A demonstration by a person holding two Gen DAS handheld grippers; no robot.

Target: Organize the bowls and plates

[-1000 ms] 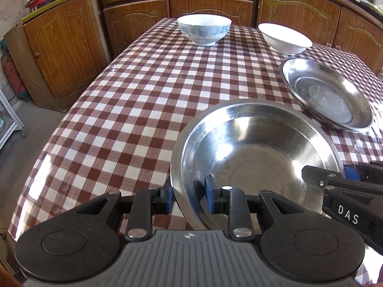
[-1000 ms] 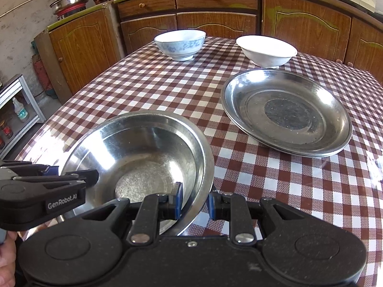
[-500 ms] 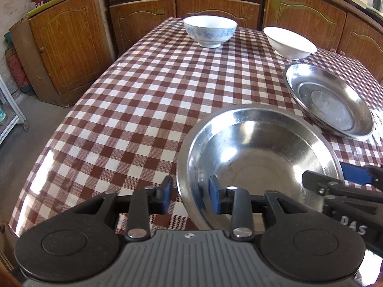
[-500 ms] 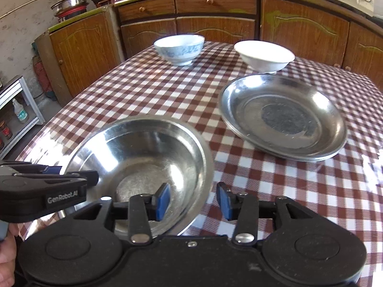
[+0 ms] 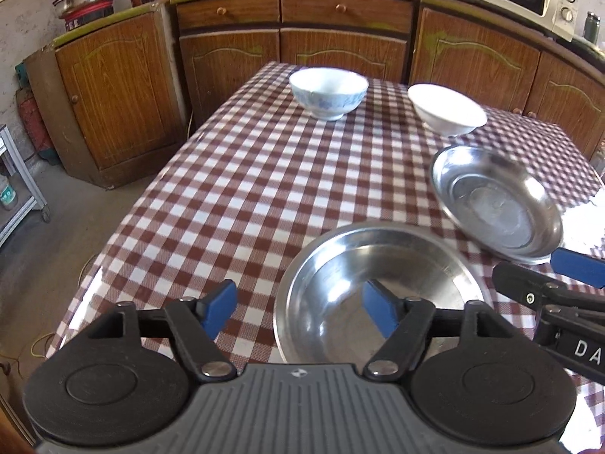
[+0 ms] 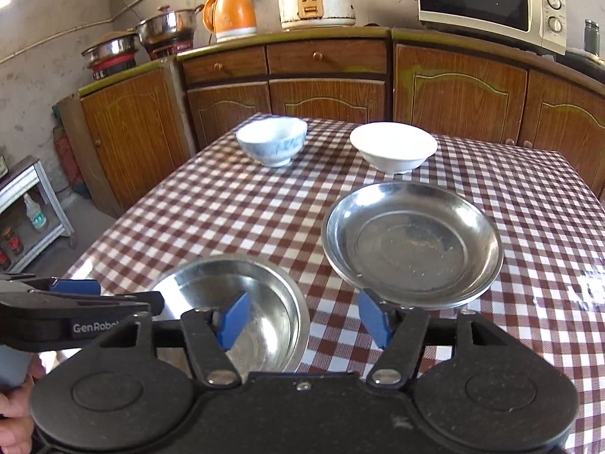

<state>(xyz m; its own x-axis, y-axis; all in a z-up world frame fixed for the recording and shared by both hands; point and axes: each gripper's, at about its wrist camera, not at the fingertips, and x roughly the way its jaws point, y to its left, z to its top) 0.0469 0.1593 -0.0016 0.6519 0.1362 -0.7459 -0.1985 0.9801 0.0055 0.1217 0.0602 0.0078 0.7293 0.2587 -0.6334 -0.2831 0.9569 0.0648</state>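
Both tools were letting go. The left hand-held gripper (image 5: 298, 312) had its jaws opening, blue pads spread to either side of the steel bowl's (image 5: 378, 287) near rim and pressing on nothing. The right hand-held gripper (image 6: 304, 319) was opening too, one pad over the bowl's hollow, the other past its rim above the checked cloth, with no metal pinched between them.

The bowl sat on the table (image 5: 245, 189) at its near end, upright and unheld. Just beside it, on the right, lay the steel plate (image 6: 412, 242), rims close together; whether they touched could not be told. Toward the far end stood two more bowls: the blue-patterned bowl (image 6: 272, 143) on the left and the white bowl (image 6: 393, 149) on the right, near each other but apart, the white one just beyond the plate.

By the look of it, this was the release after setting the steel bowl down, and the sorting was only partly done, since nothing was stacked yet. The next move would likely call for reaching across to one of the china bowls, gripping it by the rim, and nesting it with its mate. That asks for a firm pinch on a smooth, glazed edge, and for clearing the plate on the way over.
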